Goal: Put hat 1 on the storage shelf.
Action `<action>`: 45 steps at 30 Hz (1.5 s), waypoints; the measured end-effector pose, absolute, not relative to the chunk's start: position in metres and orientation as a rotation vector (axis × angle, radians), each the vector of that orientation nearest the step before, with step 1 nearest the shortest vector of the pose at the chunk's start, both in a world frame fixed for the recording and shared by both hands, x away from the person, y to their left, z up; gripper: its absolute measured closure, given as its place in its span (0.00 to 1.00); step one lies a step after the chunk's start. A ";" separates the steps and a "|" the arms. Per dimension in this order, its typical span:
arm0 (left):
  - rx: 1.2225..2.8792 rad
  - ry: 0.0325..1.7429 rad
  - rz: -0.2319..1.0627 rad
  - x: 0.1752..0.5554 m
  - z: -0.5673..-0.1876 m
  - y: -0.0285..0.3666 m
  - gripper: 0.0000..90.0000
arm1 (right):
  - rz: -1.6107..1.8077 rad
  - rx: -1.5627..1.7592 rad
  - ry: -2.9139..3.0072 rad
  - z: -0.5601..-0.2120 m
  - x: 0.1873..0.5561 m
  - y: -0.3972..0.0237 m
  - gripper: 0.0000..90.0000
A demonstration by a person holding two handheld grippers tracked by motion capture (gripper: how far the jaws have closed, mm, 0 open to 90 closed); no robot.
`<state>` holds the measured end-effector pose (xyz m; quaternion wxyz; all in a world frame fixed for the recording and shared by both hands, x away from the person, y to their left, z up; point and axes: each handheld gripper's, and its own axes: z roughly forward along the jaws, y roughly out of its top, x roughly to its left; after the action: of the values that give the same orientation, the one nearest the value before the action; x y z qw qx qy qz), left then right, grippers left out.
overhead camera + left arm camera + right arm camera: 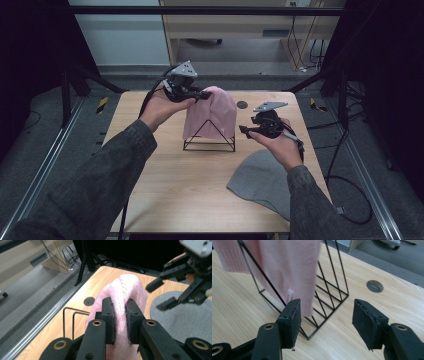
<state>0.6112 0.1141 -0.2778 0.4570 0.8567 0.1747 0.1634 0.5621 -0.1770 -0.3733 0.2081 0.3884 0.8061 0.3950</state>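
On the left of the high view, the left gripper (202,94) is held up over the far side of the wooden table (175,190), its jaws clamped on a fold of the pink knitted hat (212,117). In the left gripper view the two black pads (110,322) pinch the pink knit tight between them (the fabric bulges up and over the top of the jaws). The hat hangs draped over a black wire stand (209,141), which sits near the middle of the table, and its lower edge reaches down almost to the stand's base. Just right of the stand is the right gripper (243,129), held low over the table with its jaws apart and nothing between them. In the right gripper view the pads (292,320) stand wide open, one of them just beside the hanging hem of the pink hat, with the bars of the wire stand and the bare tabletop behind. A small round hole (242,105) shows in the table beyond this gripper. Farther right and nearer the person, a grey hat (262,182) lies flat on the table, partly under the right sleeve.
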 end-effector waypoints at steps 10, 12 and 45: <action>2.136 0.472 0.393 0.606 -0.297 0.117 0.88 | 1.042 1.206 2.213 -0.390 0.547 -0.215 0.38; 2.149 0.473 0.403 0.605 -0.297 0.117 0.88 | 1.039 1.226 2.203 -0.393 0.541 -0.223 0.37; 2.127 0.595 0.439 0.584 -0.309 0.121 0.61 | 0.959 1.409 2.125 -0.435 0.484 -0.310 0.64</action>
<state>0.5839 0.1209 -0.3091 0.4302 0.8527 0.2387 0.1758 0.4842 -0.3099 -0.4350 0.2072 0.5061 0.7632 0.3442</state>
